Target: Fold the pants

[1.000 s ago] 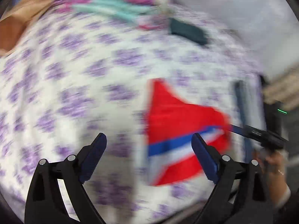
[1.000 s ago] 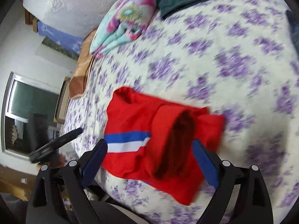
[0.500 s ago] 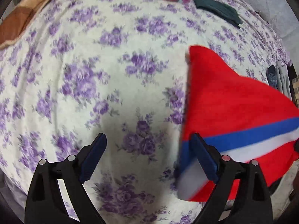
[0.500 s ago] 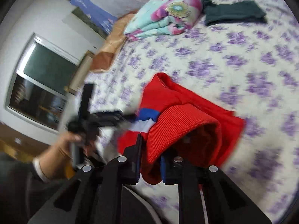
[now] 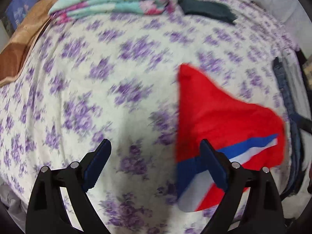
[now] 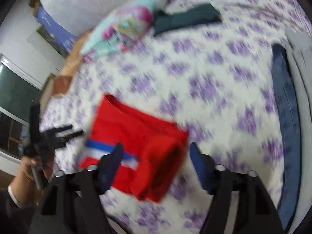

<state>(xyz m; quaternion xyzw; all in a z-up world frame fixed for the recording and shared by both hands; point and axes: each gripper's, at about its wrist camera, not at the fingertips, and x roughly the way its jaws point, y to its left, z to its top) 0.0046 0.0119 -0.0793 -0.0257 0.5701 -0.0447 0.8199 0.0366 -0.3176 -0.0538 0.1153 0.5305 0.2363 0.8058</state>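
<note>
The left gripper (image 5: 154,163) hangs over the bed (image 5: 81,89) with its fingers (image 5: 97,165) spread wide and nothing between them; only purple-flowered sheet shows in the gap, and the right-hand finger overlaps the edge of the red pants (image 5: 220,117) in view, though contact cannot be told. The right gripper (image 6: 156,159) has its fingers (image 6: 114,159) partly apart and opening; the folded pants (image 6: 136,136) lie on the sheet beneath and between them, not pinched. The pants sit near the bed's front edge, their blue and white stripe (image 6: 101,148) showing. A folded floral quilt (image 5: 115,2) and a dark green garment (image 5: 206,9) lie at the far end. No writing is readable.
</note>
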